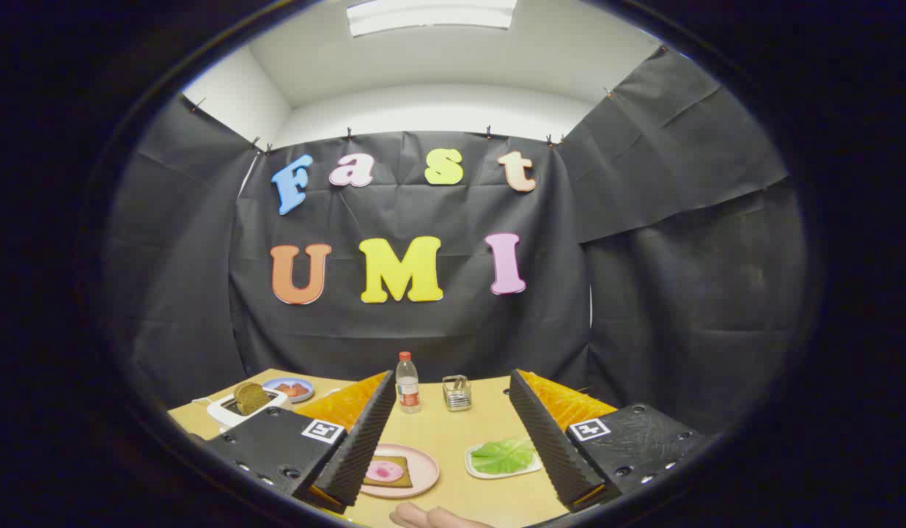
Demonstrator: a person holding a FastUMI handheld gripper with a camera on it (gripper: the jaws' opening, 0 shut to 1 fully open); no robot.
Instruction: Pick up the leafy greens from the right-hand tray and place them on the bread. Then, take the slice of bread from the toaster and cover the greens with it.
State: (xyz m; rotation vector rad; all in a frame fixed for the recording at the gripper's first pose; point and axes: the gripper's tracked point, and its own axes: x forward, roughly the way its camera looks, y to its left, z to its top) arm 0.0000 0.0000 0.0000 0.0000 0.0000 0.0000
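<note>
My gripper (pixel 453 447) is open, held above the wooden table, with nothing between its fingers. Between the fingers and low down, a pink plate (pixel 422 469) carries a slice of bread (pixel 388 472) topped with a pink round of meat. To its right, close to the right finger, the leafy greens (pixel 503 455) lie on a small white tray (pixel 476 469). Beyond the left finger stands a white toaster (pixel 242 408) with a brown slice of bread (pixel 251 397) sticking up out of it.
A plastic bottle (pixel 407 381) and a small clear holder (pixel 457 392) stand at the far side of the table (pixel 453 429). A blue plate with red pieces (pixel 292 388) sits behind the toaster. A person's fingers (pixel 427 517) rest at the table's near edge.
</note>
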